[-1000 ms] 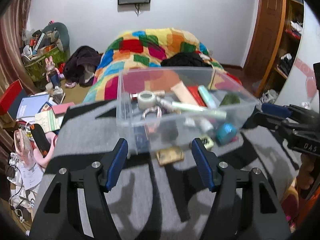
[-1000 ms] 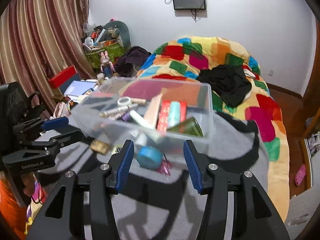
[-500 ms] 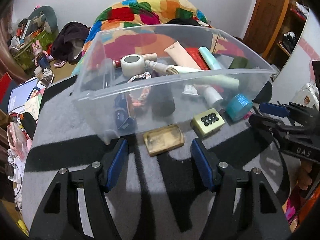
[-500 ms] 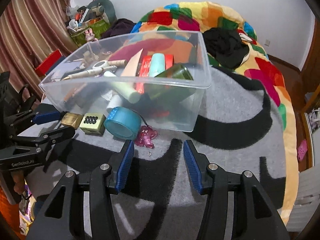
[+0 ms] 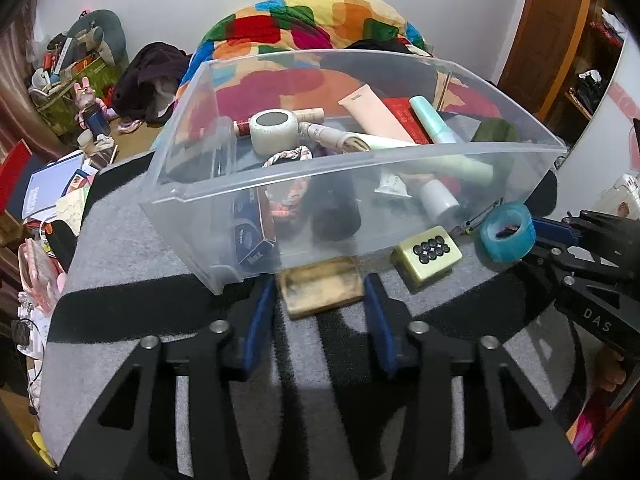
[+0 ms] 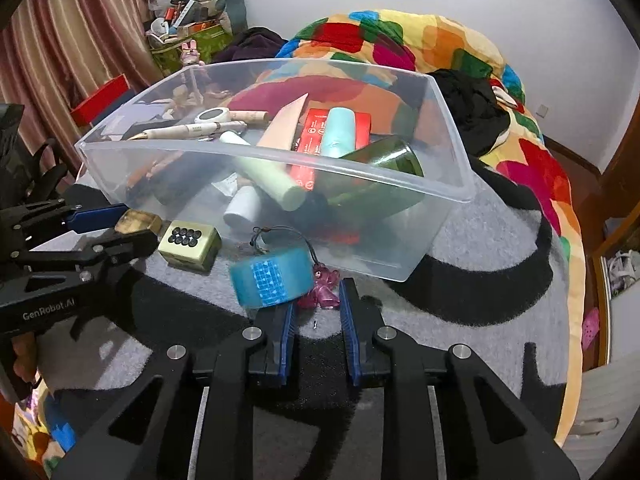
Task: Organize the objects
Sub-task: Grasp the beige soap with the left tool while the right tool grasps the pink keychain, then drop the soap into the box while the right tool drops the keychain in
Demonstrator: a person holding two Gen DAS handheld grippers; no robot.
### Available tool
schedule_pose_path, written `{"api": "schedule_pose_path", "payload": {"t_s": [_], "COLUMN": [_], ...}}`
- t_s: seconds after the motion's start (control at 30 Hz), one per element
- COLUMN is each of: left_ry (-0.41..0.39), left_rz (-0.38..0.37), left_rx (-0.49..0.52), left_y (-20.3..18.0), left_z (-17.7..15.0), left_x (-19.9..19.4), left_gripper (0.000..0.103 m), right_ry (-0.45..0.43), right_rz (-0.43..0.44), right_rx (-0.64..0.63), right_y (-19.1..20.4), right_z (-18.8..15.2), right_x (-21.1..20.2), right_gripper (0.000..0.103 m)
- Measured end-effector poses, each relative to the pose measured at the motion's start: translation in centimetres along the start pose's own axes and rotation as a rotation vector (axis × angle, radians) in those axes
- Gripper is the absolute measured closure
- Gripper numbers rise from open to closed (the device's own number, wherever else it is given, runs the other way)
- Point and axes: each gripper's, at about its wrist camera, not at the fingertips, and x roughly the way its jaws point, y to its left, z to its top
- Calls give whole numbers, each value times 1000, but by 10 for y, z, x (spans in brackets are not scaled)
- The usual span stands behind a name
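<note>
Tan block (image 5: 320, 285) by bin (image 5: 360, 159) edge — L claw (image 5: 318, 295) just clamped on it, R claw (image 6: 316, 305) on pink charm (image 6: 322, 294).

Both wrist views face the bin (image 5: 360, 168) closely

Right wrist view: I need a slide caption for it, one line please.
Right gripper closing around a pink charm beside blue tape, before a clear bin.
</note>
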Motion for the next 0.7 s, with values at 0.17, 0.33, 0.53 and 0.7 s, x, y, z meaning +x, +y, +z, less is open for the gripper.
{"api": "schedule_pose_path", "payload": {"t_s": [0.17,0.33,0.53,0.7], "left_ry": [-23,-55,-85,-141], "left_rz": [-13,-25,-53,-57], "left_rx": [-9,-21,-47,-63], "left_y": [3,4,5,6], "left_z": [-7,-17,-24,-23], "left_x": [-4,-12,-23,-43], "left_gripper": [61,61,61,61], "right_ry": [-28,-54,-117,-196], "right_rz": [15,6,12,30], "right_rx": [-7,-6,38,57], "right_y": [1,0,-8,-7], "right_z": [-4,-11,-12,-7], "right_x": [-9,-23,-48,-71], "right_gripper": [84,84,84,84]}}
